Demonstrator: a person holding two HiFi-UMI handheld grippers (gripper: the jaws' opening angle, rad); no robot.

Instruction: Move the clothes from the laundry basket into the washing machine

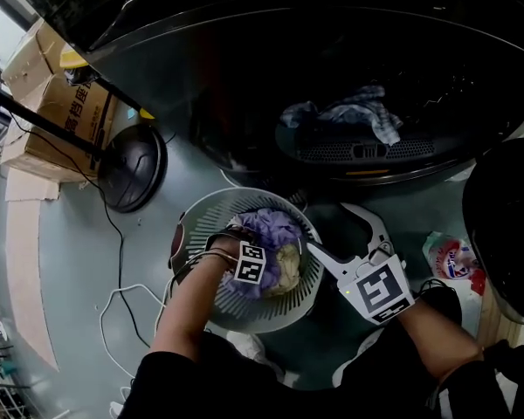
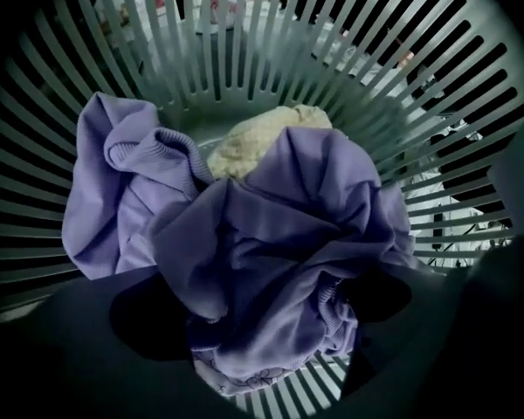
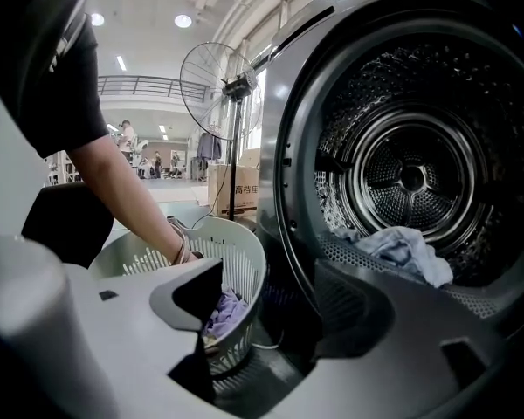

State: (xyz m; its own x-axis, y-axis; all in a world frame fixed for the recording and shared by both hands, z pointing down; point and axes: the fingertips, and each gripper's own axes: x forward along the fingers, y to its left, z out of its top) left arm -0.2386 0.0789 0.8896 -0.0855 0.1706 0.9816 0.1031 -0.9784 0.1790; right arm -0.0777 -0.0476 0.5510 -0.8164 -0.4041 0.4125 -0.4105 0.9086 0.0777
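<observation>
A grey slatted laundry basket [image 1: 211, 212] [image 2: 349, 42] [image 3: 241, 250] stands on the floor in front of the washing machine's open drum [image 1: 393, 77] [image 3: 410, 177]. In the basket lie a crumpled purple garment [image 1: 275, 227] [image 2: 271, 225] [image 3: 224, 311] and a cream cloth [image 1: 288, 264] [image 2: 258, 147]. My left gripper [image 1: 260, 278] [image 2: 271, 312] points down into the basket, open, with its jaws on either side of the purple garment. My right gripper [image 1: 332, 230] [image 3: 284, 321] is held beside the basket, open and empty. A blue-grey cloth [image 1: 362, 112] [image 3: 406, 251] lies inside the drum.
The machine's dark round door [image 1: 506, 225] hangs open at the right. A standing fan [image 3: 220, 85], with its base [image 1: 133, 166], and cardboard boxes [image 1: 65, 112] are at the left. A white cable [image 1: 122, 312] lies on the floor, and a detergent bag [image 1: 454, 258] at the right.
</observation>
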